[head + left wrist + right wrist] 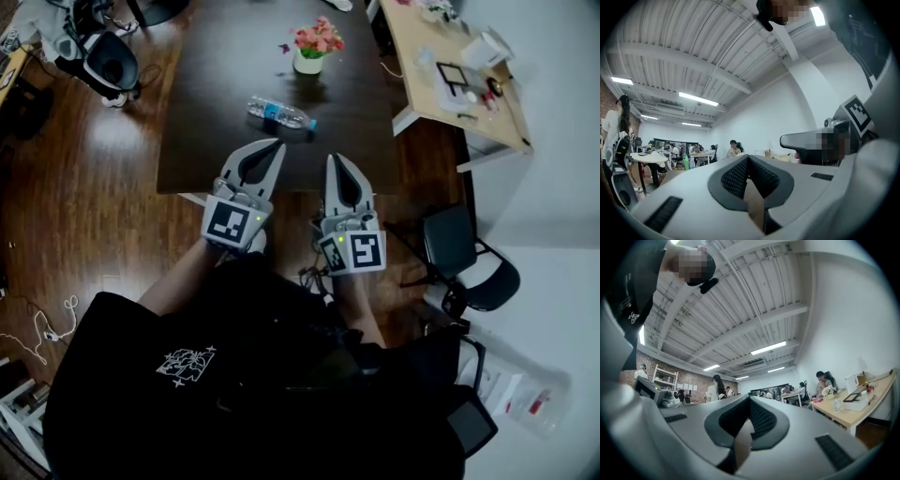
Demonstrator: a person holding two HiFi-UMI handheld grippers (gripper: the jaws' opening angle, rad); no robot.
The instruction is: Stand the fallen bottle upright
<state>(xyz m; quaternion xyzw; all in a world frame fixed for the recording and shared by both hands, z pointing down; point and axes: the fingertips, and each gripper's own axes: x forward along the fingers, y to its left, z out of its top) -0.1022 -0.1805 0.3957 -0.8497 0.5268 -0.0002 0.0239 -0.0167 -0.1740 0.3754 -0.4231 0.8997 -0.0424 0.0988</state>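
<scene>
- A dark table (pixel 211 112) stands on a glossy wooden floor (pixel 84 206) in an open office with white ceiling beams.
- The bottle (pixel 279 113) lies on its side near the middle of the table, its blue cap toward the table's right edge.
- A flower pot (pixel 310 58) stands upright farther back on the table.
- The left gripper (pixel 277 144) is clenched with nothing between its jaws, its tips just over the table's near edge.
- The right gripper (pixel 335 157) is clenched too, empty, at the table's near edge.
- Both grippers are apart from the bottle.
- A black chair (pixel 459 253) sits right of the table.
</scene>
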